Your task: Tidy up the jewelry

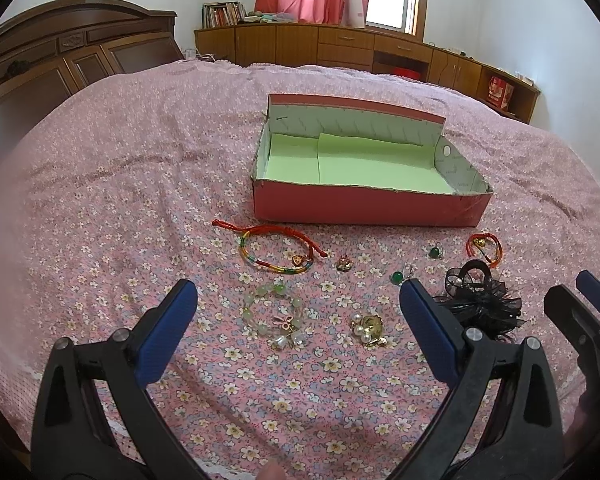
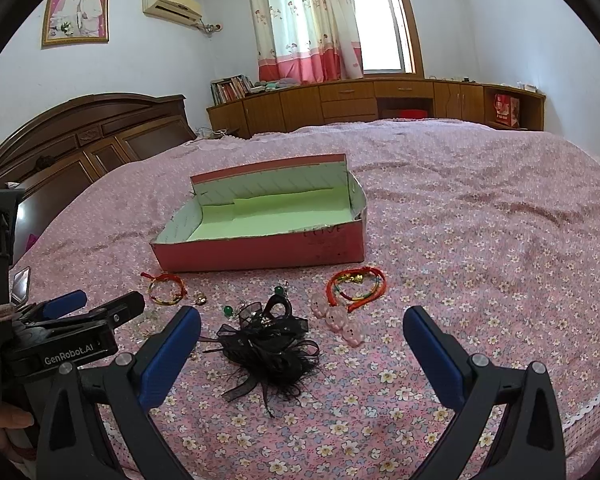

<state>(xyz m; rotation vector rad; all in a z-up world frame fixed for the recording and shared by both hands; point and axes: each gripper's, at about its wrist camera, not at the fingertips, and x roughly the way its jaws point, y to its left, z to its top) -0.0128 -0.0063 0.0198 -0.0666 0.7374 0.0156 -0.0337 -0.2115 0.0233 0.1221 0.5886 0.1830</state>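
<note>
A red box (image 1: pixel 364 206) with a green lining stands open on the bed; it also shows in the right wrist view (image 2: pixel 260 254). In front of it lie a red and rainbow cord bracelet (image 1: pixel 276 250), a green bead bracelet (image 1: pixel 274 316), a gold and pearl brooch (image 1: pixel 368 328), small green earrings (image 1: pixel 396 278), a black feather hair clip (image 2: pixel 272 344), pink hair clips (image 2: pixel 340 320) and another red cord bracelet (image 2: pixel 356 286). My left gripper (image 1: pixel 298 312) is open and empty above the bead bracelet. My right gripper (image 2: pixel 302 334) is open and empty above the black hair clip.
The jewelry lies on a pink floral bedspread (image 1: pixel 140 184). A dark wooden headboard (image 2: pixel 84 140) is at the left. Wooden cabinets (image 2: pixel 360 100) line the far wall under a curtained window.
</note>
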